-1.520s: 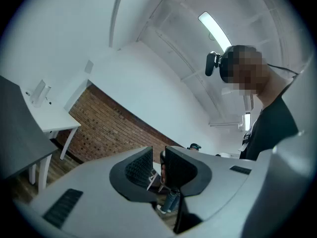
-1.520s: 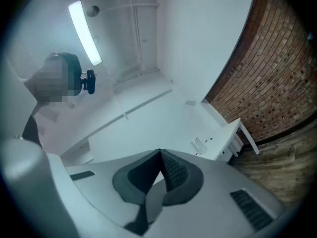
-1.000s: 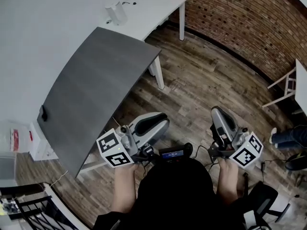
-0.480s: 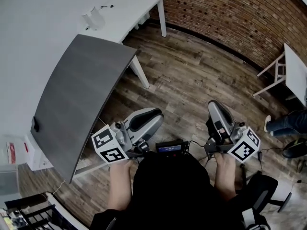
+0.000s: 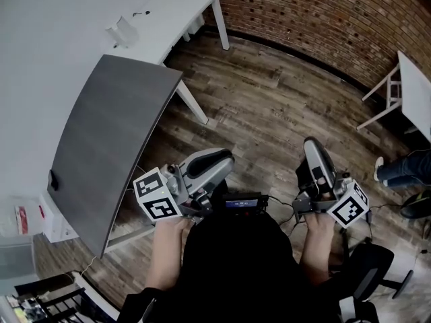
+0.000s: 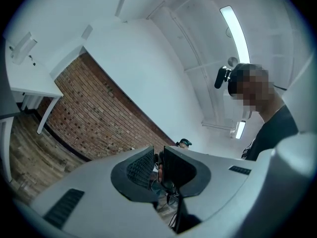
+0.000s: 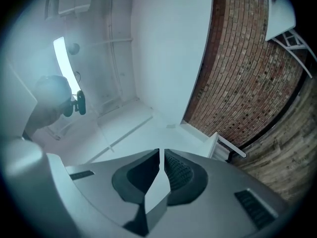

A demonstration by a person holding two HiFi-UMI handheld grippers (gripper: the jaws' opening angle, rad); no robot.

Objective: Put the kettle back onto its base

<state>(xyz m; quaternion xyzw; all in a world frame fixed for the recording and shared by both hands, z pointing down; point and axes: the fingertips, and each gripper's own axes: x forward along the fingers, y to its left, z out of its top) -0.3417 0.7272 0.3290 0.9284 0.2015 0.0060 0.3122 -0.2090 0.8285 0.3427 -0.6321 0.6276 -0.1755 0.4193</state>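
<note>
Both tools (left tool (image 5: 227, 159), right tool (image 5: 311, 145)) are closed on nothing, well apart from the kettle (image 5: 120, 29) on the white table (image 5: 178, 9)

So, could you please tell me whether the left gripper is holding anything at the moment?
No, in its own view the left gripper has its jaws closed together, with nothing held between them.

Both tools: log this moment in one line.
left tool: shut, empty | right tool: shut, empty | place: both over brown wooden plank floor, clear of dark grey rectangular tabletop
</note>
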